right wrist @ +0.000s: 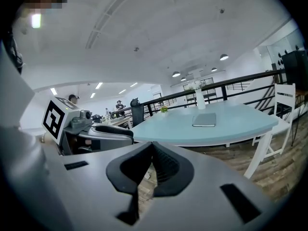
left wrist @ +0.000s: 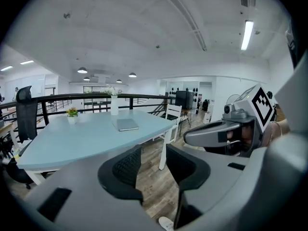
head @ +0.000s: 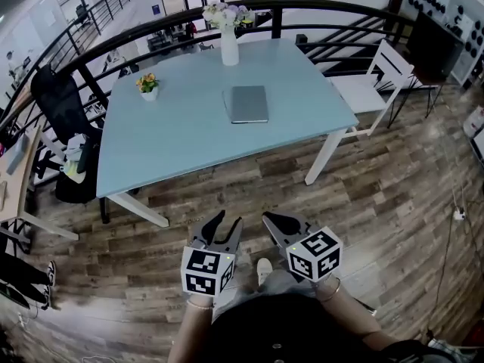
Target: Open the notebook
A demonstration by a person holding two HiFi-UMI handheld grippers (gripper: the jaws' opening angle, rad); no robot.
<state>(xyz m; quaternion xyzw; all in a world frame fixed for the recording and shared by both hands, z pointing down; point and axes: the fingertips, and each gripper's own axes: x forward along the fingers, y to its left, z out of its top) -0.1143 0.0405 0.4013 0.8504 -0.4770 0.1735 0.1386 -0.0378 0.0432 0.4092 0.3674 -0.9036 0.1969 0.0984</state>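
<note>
A closed grey notebook (head: 248, 103) lies flat on the light blue table (head: 174, 146), towards its far side. It also shows in the left gripper view as the notebook (left wrist: 127, 124) and in the right gripper view as the notebook (right wrist: 204, 120). Both grippers hang over the wooden floor, well short of the table's near edge. My left gripper (head: 224, 229) is open with nothing between its jaws (left wrist: 153, 165). Beside it, my right gripper (head: 275, 220) has its fingertips meeting, shut on nothing (right wrist: 153, 148).
A white vase of flowers (head: 229, 44) and a small potted plant (head: 149, 86) stand on the table. A white chair (head: 374, 82) is at the table's right end and a black office chair (head: 64, 108) at its left. A black railing (head: 333, 10) runs behind.
</note>
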